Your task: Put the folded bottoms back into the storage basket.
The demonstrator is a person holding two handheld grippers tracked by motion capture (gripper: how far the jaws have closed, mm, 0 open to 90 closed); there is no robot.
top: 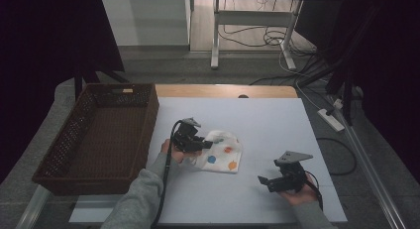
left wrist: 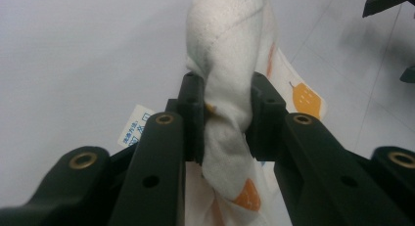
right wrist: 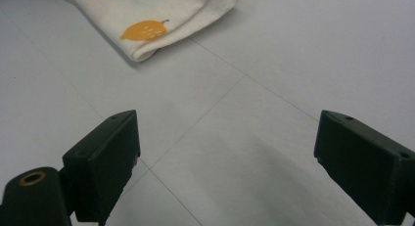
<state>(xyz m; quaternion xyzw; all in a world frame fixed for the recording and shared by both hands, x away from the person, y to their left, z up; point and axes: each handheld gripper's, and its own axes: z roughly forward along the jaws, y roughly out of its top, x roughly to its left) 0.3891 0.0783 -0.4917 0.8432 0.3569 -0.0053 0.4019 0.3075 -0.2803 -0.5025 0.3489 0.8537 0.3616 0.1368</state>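
A white cloth (top: 224,153) printed with orange and blue fruit shapes lies folded near the middle of the white table top (top: 267,125). My left gripper (top: 202,143) is shut on the cloth's left edge. In the left gripper view a bunched fold of the cloth (left wrist: 226,89) is squeezed between the two jaws of my left gripper (left wrist: 222,123), and a small label (left wrist: 135,126) pokes out at the left. My right gripper (top: 265,181) rests low near the table's front right with its jaws wide apart. In the right gripper view my right gripper (right wrist: 227,152) holds nothing, and the cloth's corner (right wrist: 151,20) lies ahead.
A brown wicker basket (top: 79,135) stands at the table's left side and looks empty. Beyond the far edge are desk legs (top: 215,35) and loose cables (top: 277,38) on the floor. A power strip (top: 331,119) lies on the floor to the right.
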